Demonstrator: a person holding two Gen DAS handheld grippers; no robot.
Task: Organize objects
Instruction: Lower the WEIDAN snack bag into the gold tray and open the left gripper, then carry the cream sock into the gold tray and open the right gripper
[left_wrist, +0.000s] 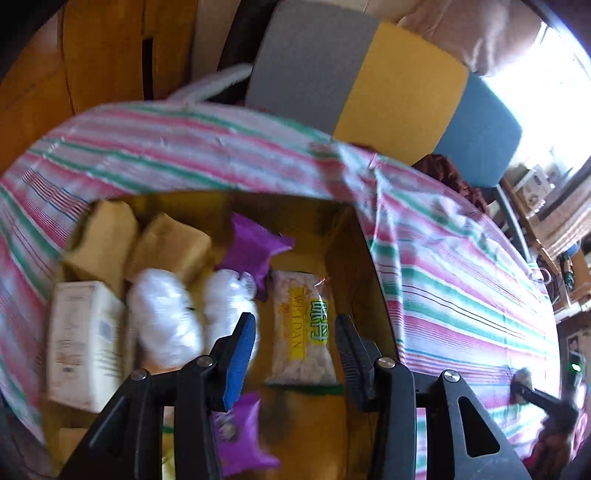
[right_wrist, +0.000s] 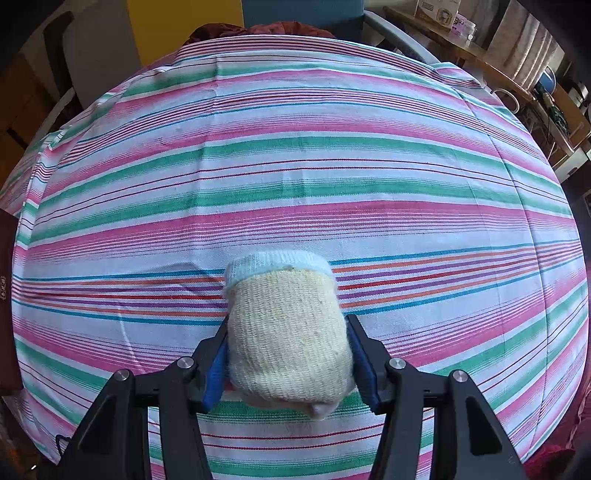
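- Risk of slipping: sock (right_wrist: 286, 328) rolled, soft, bulging out past the right hand-held gripper (right_wrist: 288, 354), clenched on its sides above the striped surface (right_wrist: 332, 177).
- Risk of snagging: left hand-held gripper (left_wrist: 293, 345) released, empty, low over the snack bar (left_wrist: 301, 328) in the crowded box (left_wrist: 354, 266).
- Knit cream sock, pale blue cuff.

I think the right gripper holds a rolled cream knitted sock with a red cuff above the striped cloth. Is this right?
Not quite: the cuff is light blue, not red. The right wrist view shows the right gripper holding the rolled cream knitted sock above the striped cloth.
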